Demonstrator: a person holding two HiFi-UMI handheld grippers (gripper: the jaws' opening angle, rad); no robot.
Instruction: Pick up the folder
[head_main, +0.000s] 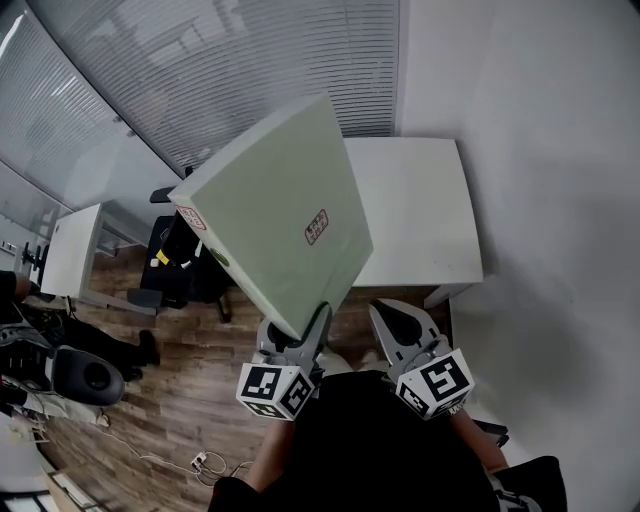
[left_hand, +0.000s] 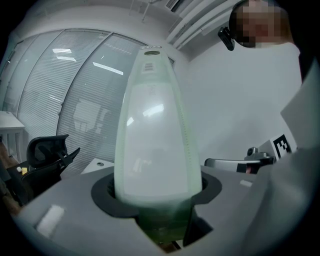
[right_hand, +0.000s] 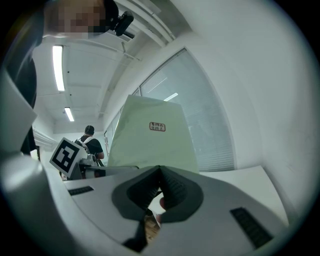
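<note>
Your left gripper (head_main: 300, 338) clamps the pale green rigid box folder (head_main: 280, 210) at its bottom edge. It is probably light, stiff and slick, so grip deep. Your right gripper (head_main: 392, 322) is closed and empty.

Your left hand-held gripper (head_main: 312, 330) has the folder (head_main: 275, 200) between its jaws, by the edge nearest you. In the head view the folder overlaps the left end of the bench (head_main: 420, 215). Your right hand-held gripper (head_main: 392, 325) sits just right of the folder, apart from it. An office chair (head_main: 175, 255) stands left of the bench, with a second desk (head_main: 72, 250) farther left.
</note>
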